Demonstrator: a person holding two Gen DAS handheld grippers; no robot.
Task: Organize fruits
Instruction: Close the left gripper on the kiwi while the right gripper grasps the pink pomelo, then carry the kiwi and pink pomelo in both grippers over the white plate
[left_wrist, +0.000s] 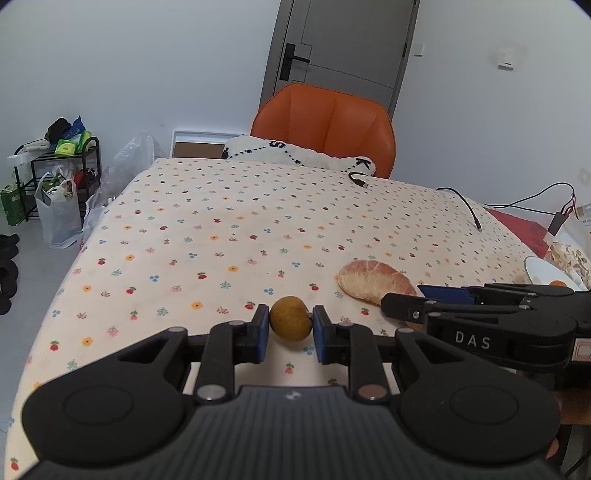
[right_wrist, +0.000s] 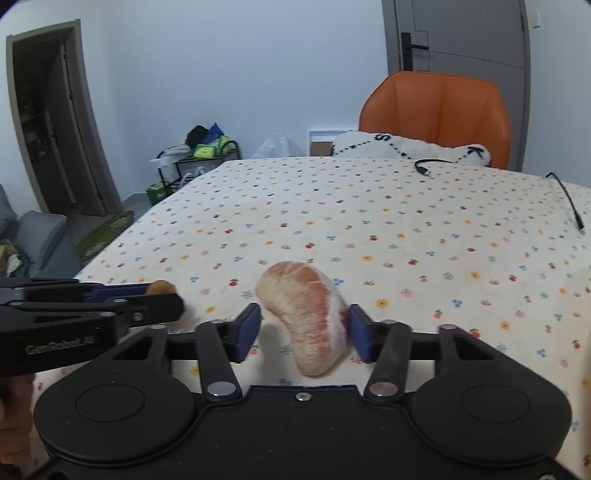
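Observation:
A small round brown fruit (left_wrist: 290, 317) sits between the blue pads of my left gripper (left_wrist: 290, 326), which is shut on it just above the flowered tablecloth (left_wrist: 229, 229). The fruit also shows in the right wrist view (right_wrist: 159, 287), held in the left gripper (right_wrist: 162, 295). A peeled pink pomelo segment (right_wrist: 310, 314) lies on the cloth between the jaws of my right gripper (right_wrist: 303, 330); the right pad touches it, the left pad stands clear, so the gripper is open around it. The segment (left_wrist: 373, 282) and right gripper (left_wrist: 406, 299) also show in the left wrist view.
A white bowl (left_wrist: 543, 271) stands at the table's right edge beside a bag of snacks (left_wrist: 570, 254). Black cables (left_wrist: 465, 203) lie on the far right of the cloth. An orange chair (left_wrist: 325, 125) with a white cushion (left_wrist: 295, 153) stands behind the table.

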